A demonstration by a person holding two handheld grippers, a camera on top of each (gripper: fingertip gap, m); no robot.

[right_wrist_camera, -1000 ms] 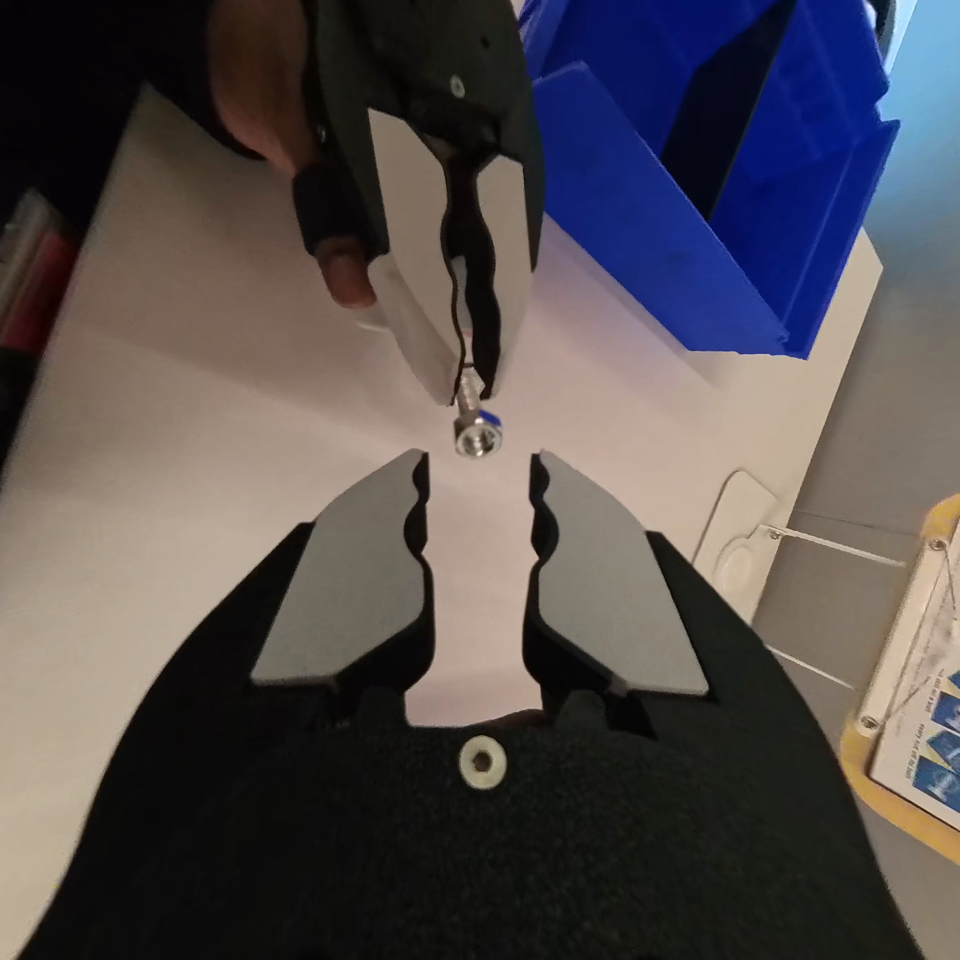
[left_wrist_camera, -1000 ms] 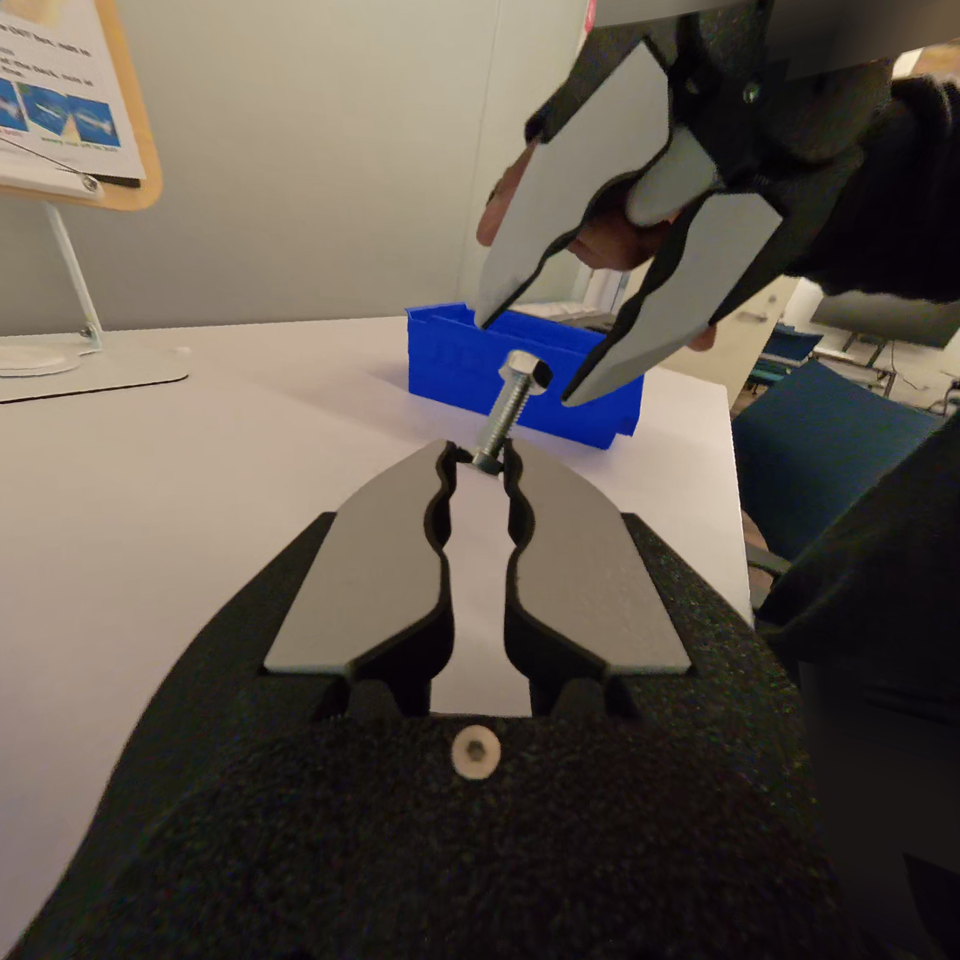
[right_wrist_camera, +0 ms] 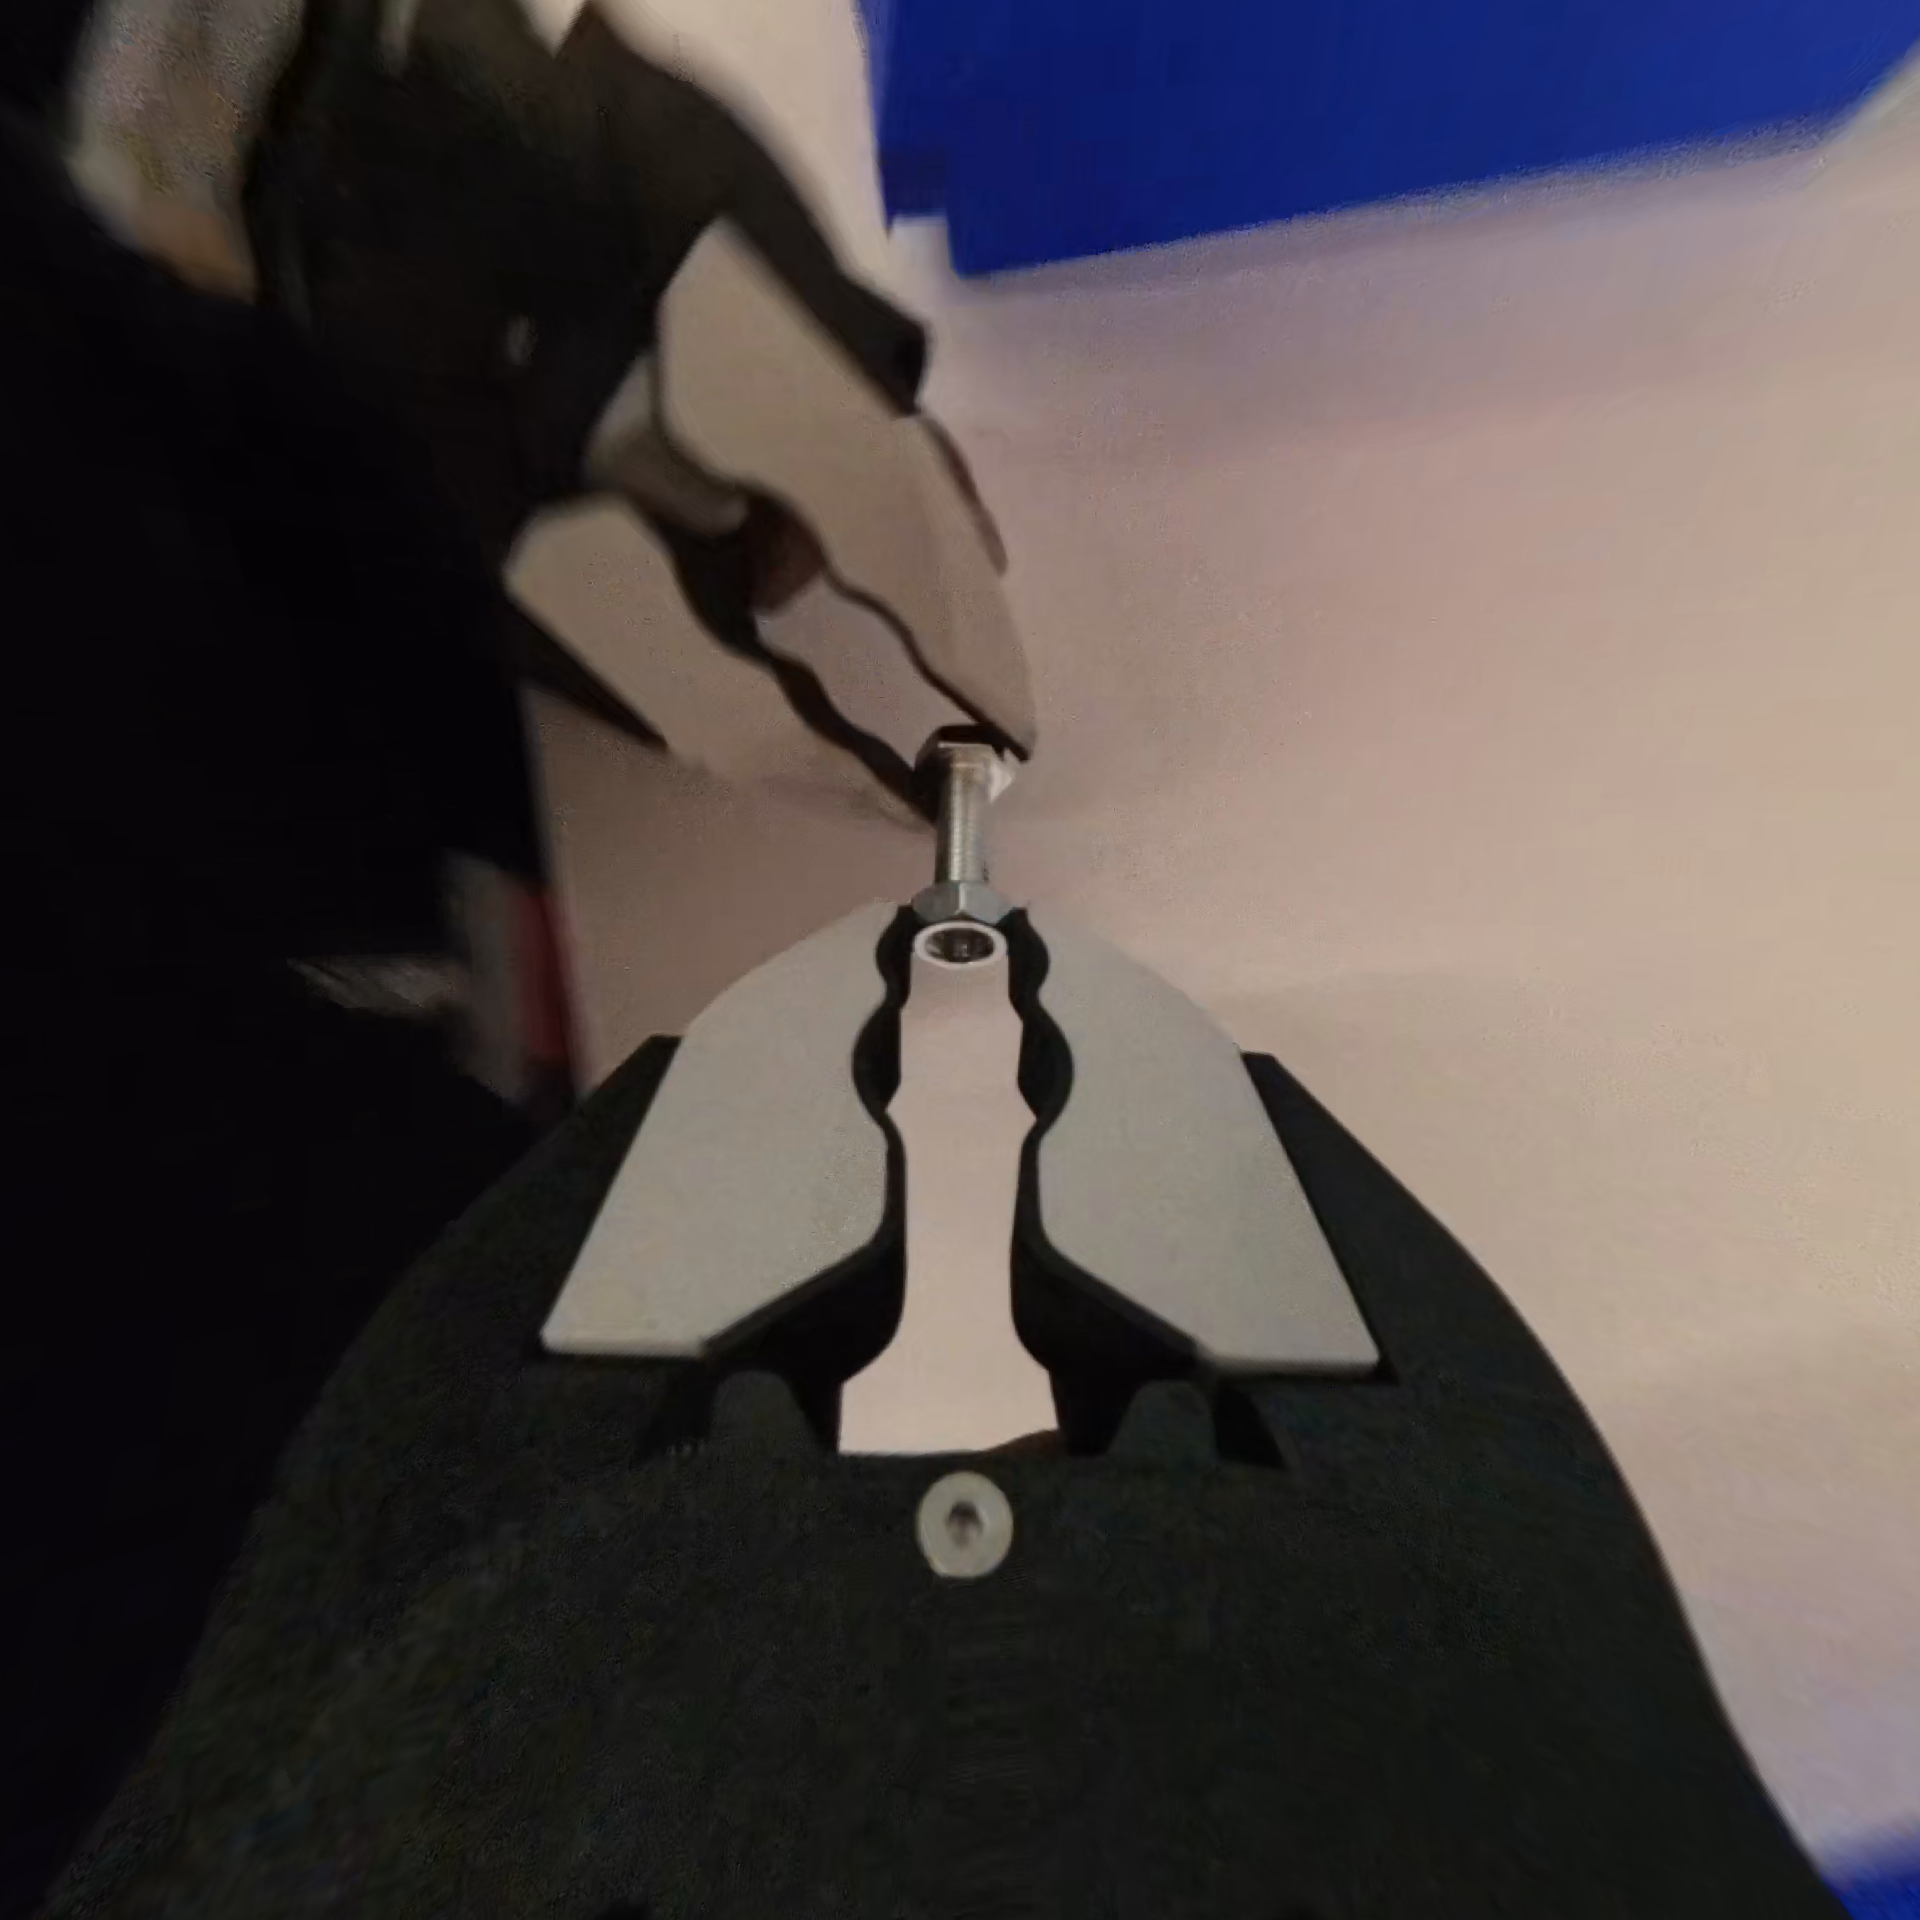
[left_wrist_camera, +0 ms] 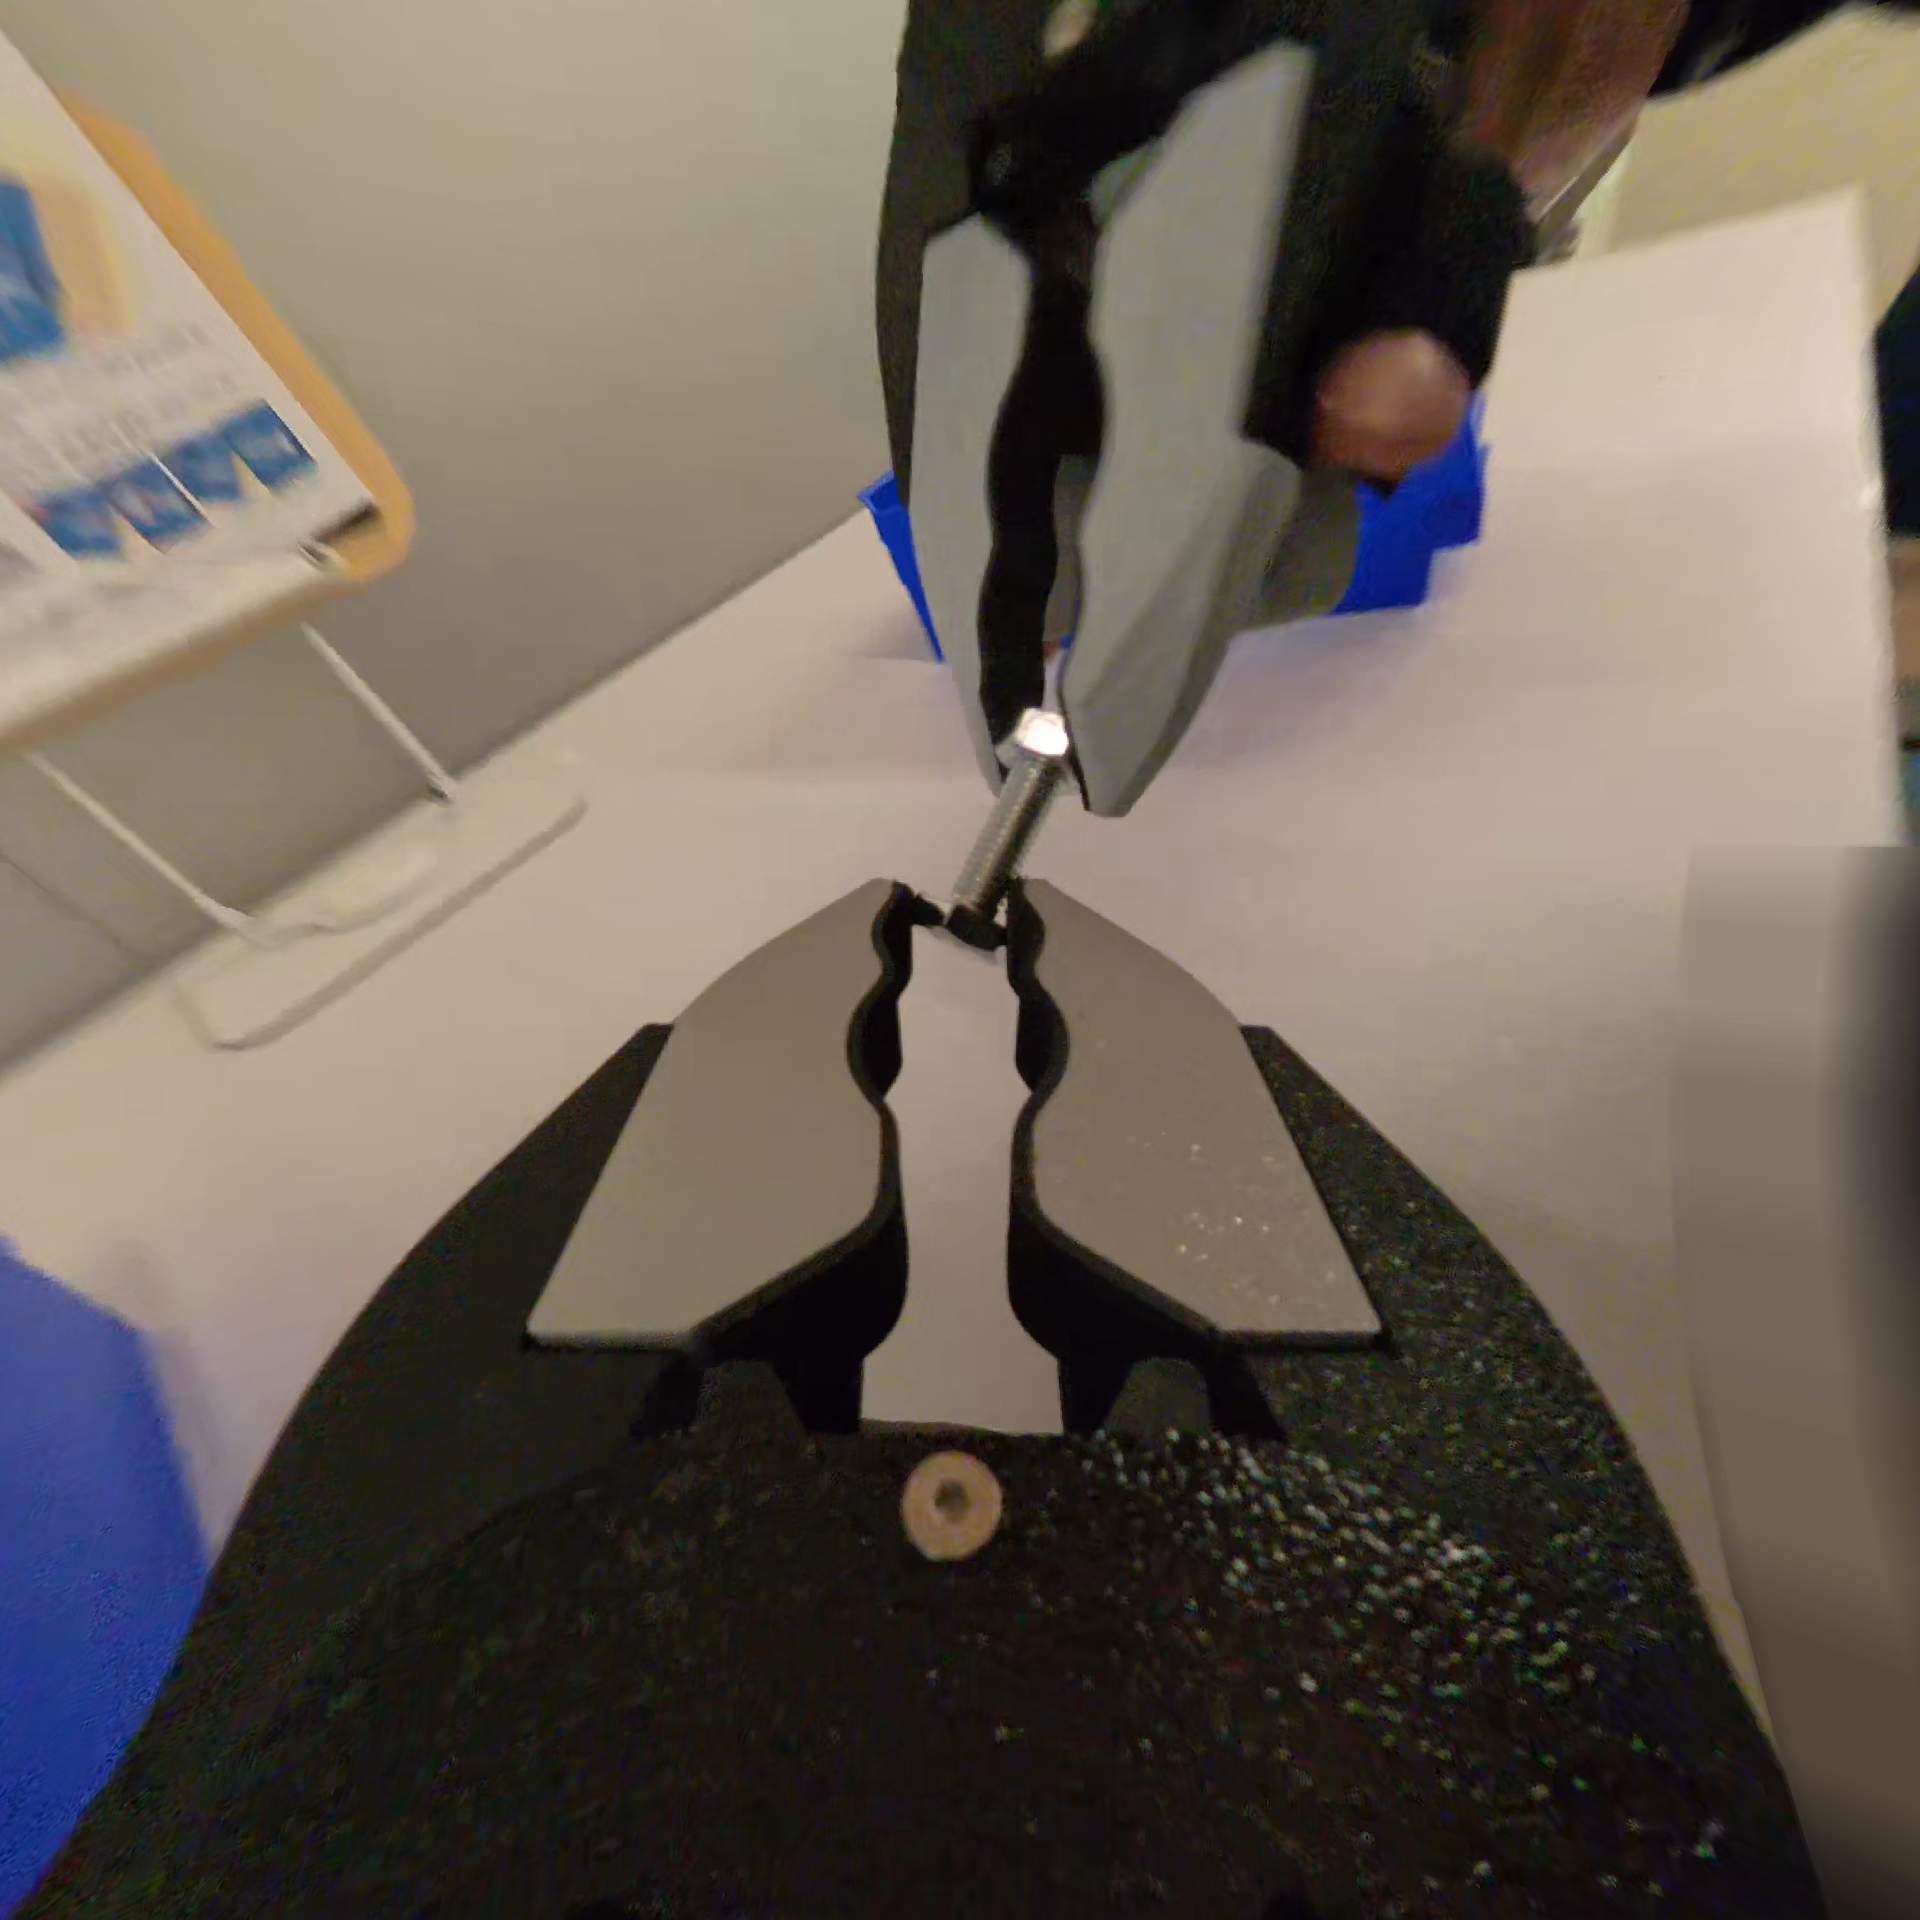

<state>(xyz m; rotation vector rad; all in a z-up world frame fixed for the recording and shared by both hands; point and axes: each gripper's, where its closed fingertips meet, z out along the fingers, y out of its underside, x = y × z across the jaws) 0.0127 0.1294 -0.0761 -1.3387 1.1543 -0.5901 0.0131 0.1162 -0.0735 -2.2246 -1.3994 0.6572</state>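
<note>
Finding 1: your left gripper [left_wrist_camera: 961, 914] is clenched on the lower, threaded end of a silver, threaded steel bolt with a hexagonal head [left_wrist_camera: 1013, 821]. The shaft end sits right at the fingertips, between the 2 grey pads. A dark piece surrounds that end, and blur prevents you from telling what it is.

Finding 2: your right gripper [right_wrist_camera: 956, 925] is clenched on the opposite end of the same bolt. In the left wrist view it comes down from above, with its tips on either side of the hexagonal head [left_wrist_camera: 1039, 740]. In the right wrist view the hexagonal piece sits between the 2 fingertips, touching both.

Finding 3: the bolt spans the 2 grippers, tilted in the left wrist view, over the plain white table top [left_wrist_camera: 1455, 727]. Nothing else touches it.

Finding 4: a bare fingertip in a black fingerless glove [left_wrist_camera: 1382, 395] shows beside the right gripper's body.

Surroundings: a blue plastic bin [left_wrist_camera: 1403, 540] stands on the table behind the right gripper. A wooden clipboard carrying a printed sheet, on a white wire stand [left_wrist_camera: 208, 468], stands at the left against the grey wall. Both views are motion-blurred.
</note>
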